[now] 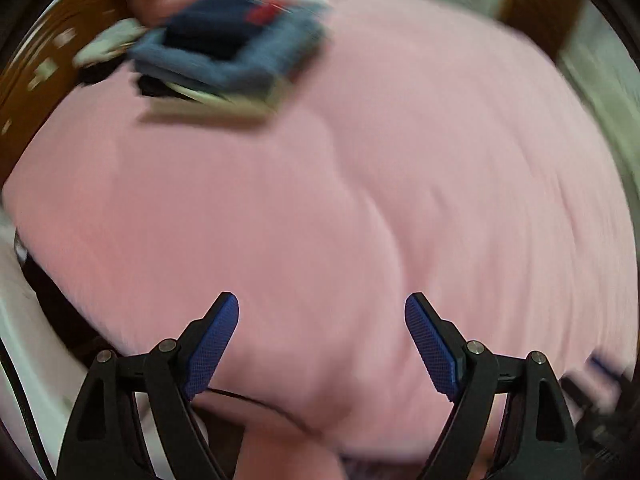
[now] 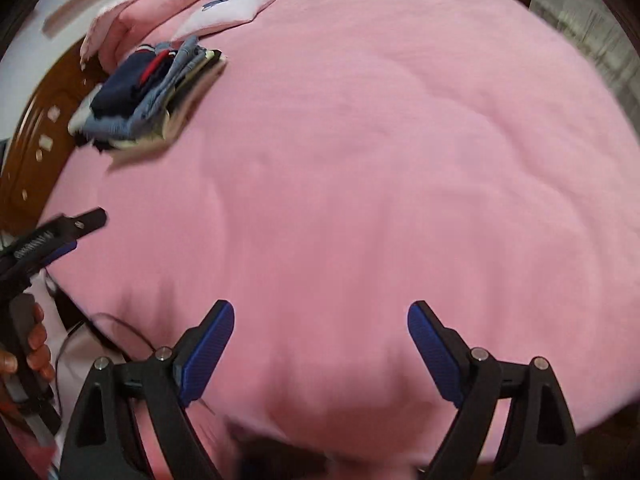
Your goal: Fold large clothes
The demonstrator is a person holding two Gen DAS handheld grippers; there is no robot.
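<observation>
A pile of folded clothes, navy and blue denim on top, lies on the far left of a pink bed cover; it also shows in the right wrist view on the same pink cover. My left gripper is open and empty over the near part of the cover. My right gripper is open and empty over the near edge. The left gripper also shows at the left of the right wrist view, held in a hand. The left wrist view is motion-blurred.
A folded pink quilt and a pale pillow lie at the head of the bed. A brown wooden headboard curves along the left. A black cable hangs near the bed's front left edge.
</observation>
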